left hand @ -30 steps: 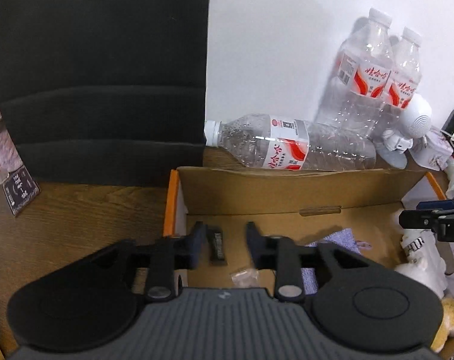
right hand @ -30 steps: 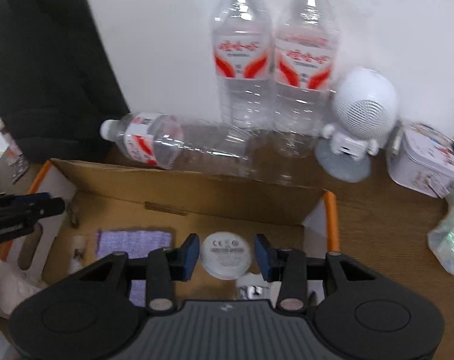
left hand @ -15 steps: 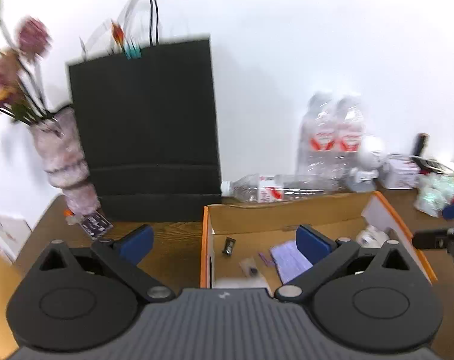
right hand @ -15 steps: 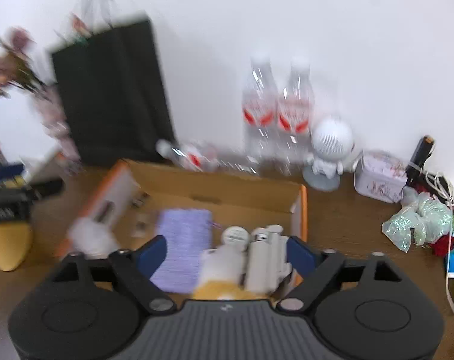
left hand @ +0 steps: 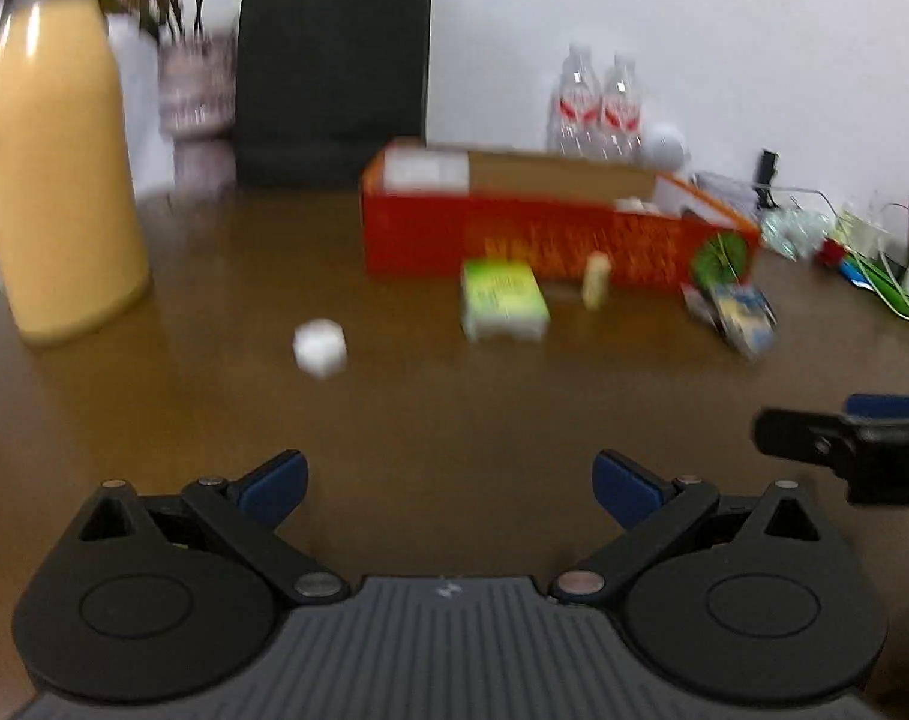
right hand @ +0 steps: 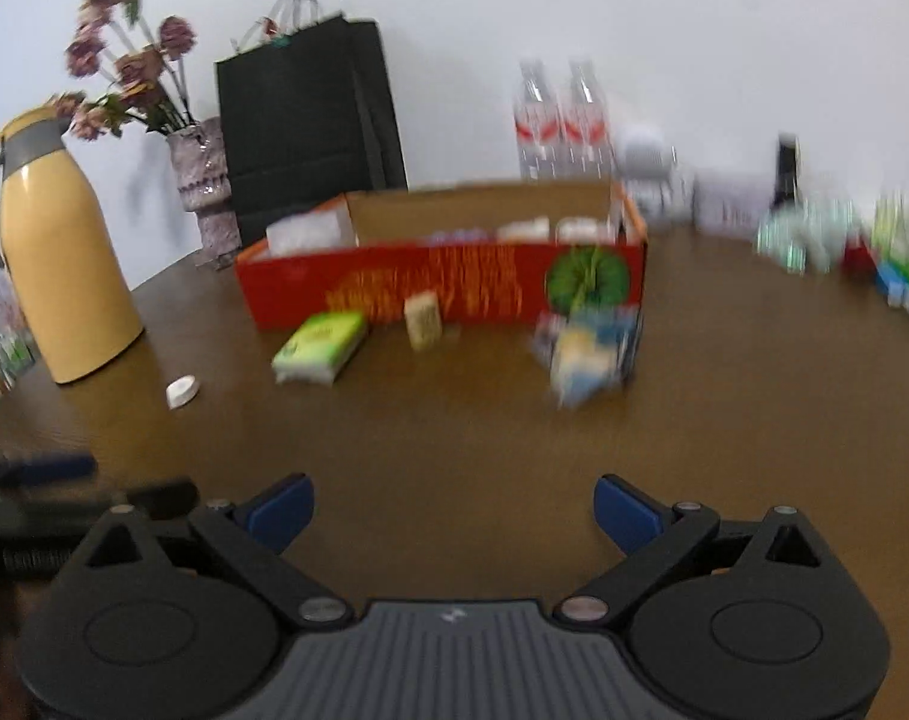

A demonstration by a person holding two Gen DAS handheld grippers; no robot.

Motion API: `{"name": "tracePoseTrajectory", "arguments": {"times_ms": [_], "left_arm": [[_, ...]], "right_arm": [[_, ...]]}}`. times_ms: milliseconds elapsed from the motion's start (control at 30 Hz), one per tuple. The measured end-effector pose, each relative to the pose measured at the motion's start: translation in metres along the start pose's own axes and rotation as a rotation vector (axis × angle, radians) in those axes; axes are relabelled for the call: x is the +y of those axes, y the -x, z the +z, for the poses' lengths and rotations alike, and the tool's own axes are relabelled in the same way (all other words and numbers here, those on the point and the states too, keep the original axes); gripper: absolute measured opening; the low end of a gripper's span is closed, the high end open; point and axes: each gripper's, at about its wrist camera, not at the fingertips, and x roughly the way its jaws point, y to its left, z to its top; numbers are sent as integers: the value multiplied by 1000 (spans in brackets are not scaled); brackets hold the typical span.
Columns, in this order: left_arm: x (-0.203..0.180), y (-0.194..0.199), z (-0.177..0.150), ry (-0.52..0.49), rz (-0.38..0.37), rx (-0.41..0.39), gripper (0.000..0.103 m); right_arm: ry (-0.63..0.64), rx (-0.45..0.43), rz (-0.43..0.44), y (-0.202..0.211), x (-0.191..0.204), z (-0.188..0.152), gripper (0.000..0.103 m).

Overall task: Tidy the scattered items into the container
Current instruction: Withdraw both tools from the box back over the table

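An open red cardboard box point(left hand: 514, 234) point(right hand: 442, 276) stands mid-table with several items inside. In front of it lie a green packet point(left hand: 502, 300) point(right hand: 322, 345), a small beige block point(left hand: 595, 282) point(right hand: 423, 312), a blue-and-yellow packet point(left hand: 739, 315) point(right hand: 592, 354) and a small white cap point(left hand: 319, 348) point(right hand: 182, 390). My left gripper point(left hand: 448, 486) is open and empty, well back from them over bare table. My right gripper point(right hand: 451, 510) is open and empty too. It shows at the right edge of the left wrist view point(left hand: 844, 450).
A yellow thermos jug point(left hand: 52, 168) point(right hand: 64, 252) stands at the left. A vase of flowers point(right hand: 205, 198), a black paper bag point(right hand: 310, 132), two water bottles point(right hand: 562, 120) and a white speaker point(right hand: 643, 156) line the back wall. Clutter and cables point(left hand: 862, 246) sit at the right.
Both grippers have pulled back from above the box to low over the table's near side. Both opened wide after letting their items go inside the box.
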Motion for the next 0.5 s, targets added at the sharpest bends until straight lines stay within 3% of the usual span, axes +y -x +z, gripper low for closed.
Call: {"name": "tracePoseTrajectory", "arguments": {"times_ms": [167, 500], "left_arm": [[8, 0, 2, 31, 0, 18, 103], [-3, -6, 0, -33, 43, 42, 103]], "right_arm": [[20, 49, -59, -7, 5, -11, 100], [107, 71, -87, -10, 17, -23, 102]]}}
